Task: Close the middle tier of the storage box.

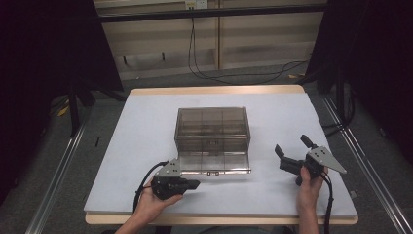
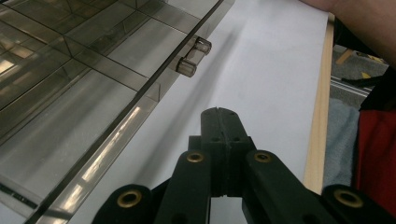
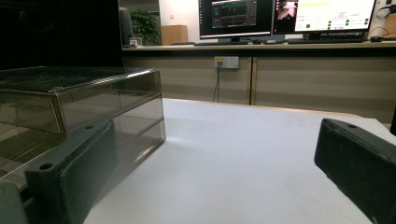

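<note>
Left gripper (image 1: 195, 184), jaws together, lies beside drawer (image 1: 213, 163); right gripper (image 1: 291, 150) gapes apart.

Left of the left hand-held gripper (image 2: 219, 112), we lose the smoky organiser box (image 2: 70, 70) past the top and left picture edges. From the right hand-held gripper (image 3: 210, 186), its own jaws are cut at the bottom, and the monitor text (image 3: 327, 14) far ahead is too small for us to read.
</note>
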`<action>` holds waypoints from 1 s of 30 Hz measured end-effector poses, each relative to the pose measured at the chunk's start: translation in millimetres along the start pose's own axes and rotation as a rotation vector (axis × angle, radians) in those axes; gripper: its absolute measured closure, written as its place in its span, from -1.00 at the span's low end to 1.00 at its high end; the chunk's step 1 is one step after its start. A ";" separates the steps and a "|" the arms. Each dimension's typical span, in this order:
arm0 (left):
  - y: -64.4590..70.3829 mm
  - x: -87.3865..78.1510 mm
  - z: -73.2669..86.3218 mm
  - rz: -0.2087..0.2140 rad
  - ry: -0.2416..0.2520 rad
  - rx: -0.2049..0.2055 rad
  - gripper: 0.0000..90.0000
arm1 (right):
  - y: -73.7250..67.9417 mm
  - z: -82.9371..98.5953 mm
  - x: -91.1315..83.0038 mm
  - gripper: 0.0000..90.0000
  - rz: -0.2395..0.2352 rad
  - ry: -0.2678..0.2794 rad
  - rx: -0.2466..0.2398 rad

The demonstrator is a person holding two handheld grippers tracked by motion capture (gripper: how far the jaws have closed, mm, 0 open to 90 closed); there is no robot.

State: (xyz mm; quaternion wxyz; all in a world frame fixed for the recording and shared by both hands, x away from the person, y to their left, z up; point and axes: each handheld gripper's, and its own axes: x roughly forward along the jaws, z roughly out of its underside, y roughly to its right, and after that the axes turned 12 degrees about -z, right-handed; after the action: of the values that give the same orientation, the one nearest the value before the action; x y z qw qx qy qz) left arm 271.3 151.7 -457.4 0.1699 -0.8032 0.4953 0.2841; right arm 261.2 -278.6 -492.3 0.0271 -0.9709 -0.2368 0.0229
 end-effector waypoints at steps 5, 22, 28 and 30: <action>1.1 4.1 -3.3 0.004 -0.006 0.004 1.00 | 0.0 0.0 -0.1 -1.00 0.000 0.000 0.000; -0.2 16.1 -44.2 0.042 -0.016 0.070 1.00 | -0.1 0.0 -0.2 -1.00 -0.002 -0.002 0.002; 1.3 21.9 -45.2 0.048 -0.029 0.071 1.00 | 0.2 0.0 -0.1 -1.00 -0.001 -0.001 0.000; 4.4 26.2 -40.4 0.062 -0.021 0.060 1.00 | 0.2 0.0 -0.1 -1.00 0.000 -0.002 0.002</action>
State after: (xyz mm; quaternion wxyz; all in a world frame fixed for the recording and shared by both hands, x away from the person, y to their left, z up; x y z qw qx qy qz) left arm 288.1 109.0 -442.2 0.1902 -0.7789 0.5264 0.2828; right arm 261.2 -278.8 -492.3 0.0279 -0.9708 -0.2369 0.0242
